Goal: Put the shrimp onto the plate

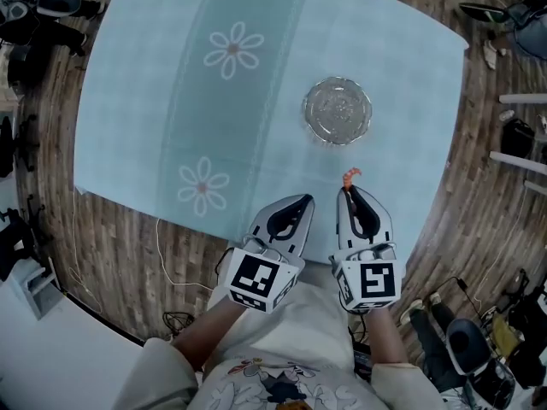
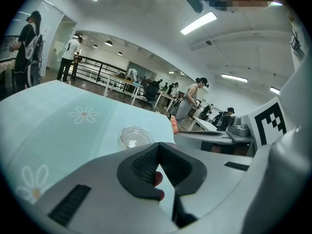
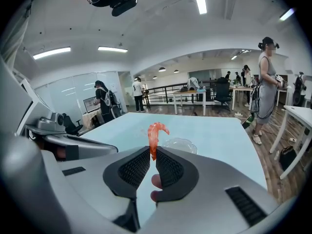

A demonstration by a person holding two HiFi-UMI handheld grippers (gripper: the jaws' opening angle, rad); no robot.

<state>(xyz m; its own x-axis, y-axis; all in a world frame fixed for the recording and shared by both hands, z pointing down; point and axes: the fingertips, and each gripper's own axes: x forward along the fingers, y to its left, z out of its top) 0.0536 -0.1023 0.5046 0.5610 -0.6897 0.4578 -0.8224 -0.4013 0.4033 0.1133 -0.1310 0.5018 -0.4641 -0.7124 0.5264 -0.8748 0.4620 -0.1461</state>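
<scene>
The left gripper (image 1: 301, 202) and the right gripper (image 1: 349, 191) are pale grey, rounded plastic shells. Black ribbed pads (image 3: 130, 168) line the jaws, and a black grooved strip (image 3: 242, 198) is set into each side. Each gripper carries a white cube (image 1: 259, 280) printed with black square markers. The person wears a white shirt (image 1: 295, 331) with a cartoon print (image 1: 273, 389) and loose pale sleeves (image 1: 158, 374).
</scene>
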